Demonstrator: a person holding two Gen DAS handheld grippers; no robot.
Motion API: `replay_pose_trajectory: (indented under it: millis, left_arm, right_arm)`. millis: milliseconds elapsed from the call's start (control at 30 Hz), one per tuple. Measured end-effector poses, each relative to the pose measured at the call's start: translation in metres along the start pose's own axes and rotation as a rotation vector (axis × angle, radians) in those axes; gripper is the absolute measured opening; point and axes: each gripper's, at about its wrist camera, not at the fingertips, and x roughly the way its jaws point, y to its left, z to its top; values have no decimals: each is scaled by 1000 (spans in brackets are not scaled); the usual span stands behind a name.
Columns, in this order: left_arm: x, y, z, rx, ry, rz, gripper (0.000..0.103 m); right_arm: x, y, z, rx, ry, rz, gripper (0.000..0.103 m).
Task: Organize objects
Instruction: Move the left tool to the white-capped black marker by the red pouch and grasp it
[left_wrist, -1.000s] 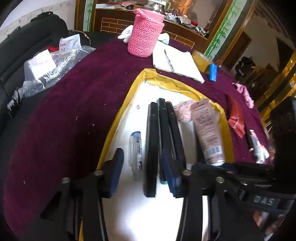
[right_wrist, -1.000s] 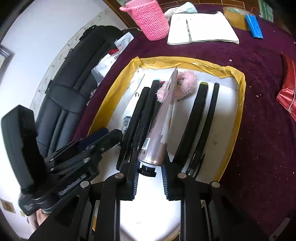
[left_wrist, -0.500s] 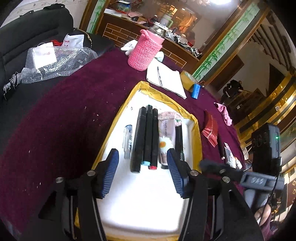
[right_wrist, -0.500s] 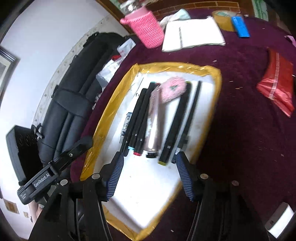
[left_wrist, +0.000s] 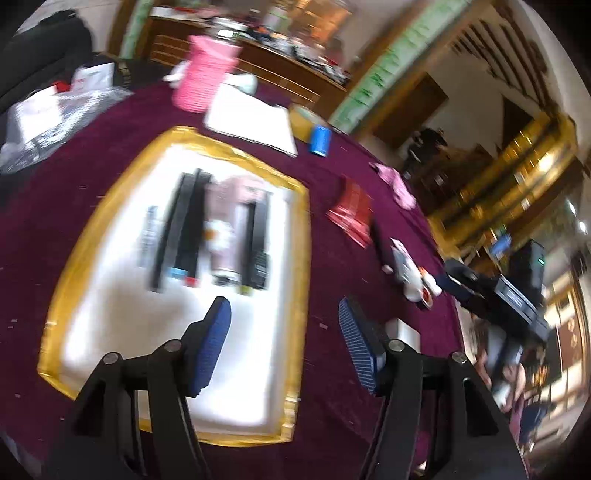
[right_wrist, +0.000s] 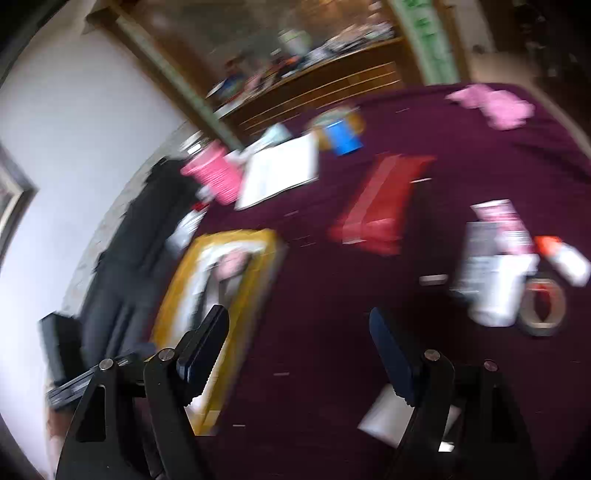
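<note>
A white tray with a yellow rim (left_wrist: 301, 236) lies on the maroon tablecloth (left_wrist: 354, 280). In it lie several black markers (left_wrist: 184, 225), a pink tube (left_wrist: 225, 229) and a small pen (left_wrist: 147, 232), side by side. My left gripper (left_wrist: 284, 325) is open and empty above the tray's near right edge. My right gripper (right_wrist: 299, 332) is open and empty over bare cloth, right of the tray (right_wrist: 258, 266). Both views are blurred by motion.
A red packet (right_wrist: 380, 206), white tubes (right_wrist: 495, 280), a tape roll (right_wrist: 543, 302) and a pink cloth (right_wrist: 495, 103) lie to the right. A pink knitted holder (left_wrist: 207, 77), open notebook (left_wrist: 251, 118) and blue cylinder (left_wrist: 319, 140) stand at the back.
The right gripper let go of the pink tube, which now lies among the markers. Both grippers have pulled back and swung right, away from the tray.
</note>
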Motion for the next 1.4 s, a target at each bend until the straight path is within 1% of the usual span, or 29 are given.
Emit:
replay_pose_trajectory:
  millis: [133,267,467,533,633,733,800,900,967,1067,1100,1133,1167,1267,1400]
  left_arm:
    - [16,-34,-10,73,46,-18,60]
    - [37,-61,-22,113,96,-33,60]
    - [69,-98,-44,154,201,-61,60]
    - [76,-107,-48,160,224,-61,60]
    - [80,-121,-50,178,230,-51,60]
    - [85,-134,-49,189,227,-54,60]
    - [89,-142,-41,214,216,-46,60]
    - [99,-157,-15,270,155,1,60]
    - [110,-161,4,296,120,21,60]
    - [134,-161,36,318,80,117,60]
    - [142,-162,43,324,77,135,60]
    - [150,-164,49,333,77,147,60]
    - [161,-169,54,344,86,147,60]
    - [185,-183,57,359,113,99,60]
    - [231,-206,56,397,195,83,60]
  right_arm:
    - [-25,-52,-3,66,-51,-100,74]
    - [-45,-99,-10,125,-78,-161,74]
    - [-67,-153,-19,218,-124,-183,74]
    - [-70,-165,-16,237,-140,-188,74]
    - [-70,-176,-10,256,-157,-186,74]
    - [-61,-185,0,266,-143,-231,74]
    - [-55,-193,8,292,-138,-233,74]
    - [-49,-203,21,327,-155,-225,74]
    - [-48,-207,28,333,-185,-217,74]
    - [-54,-214,25,329,-258,-182,74]
    - [-55,-217,23,333,-277,-177,74]
    - [-56,-221,20,337,-291,-183,74]
    - [-57,-226,20,347,-288,-192,74]
    - [-59,-242,21,406,-285,-155,74]
    - [-60,-243,24,418,-283,-113,75]
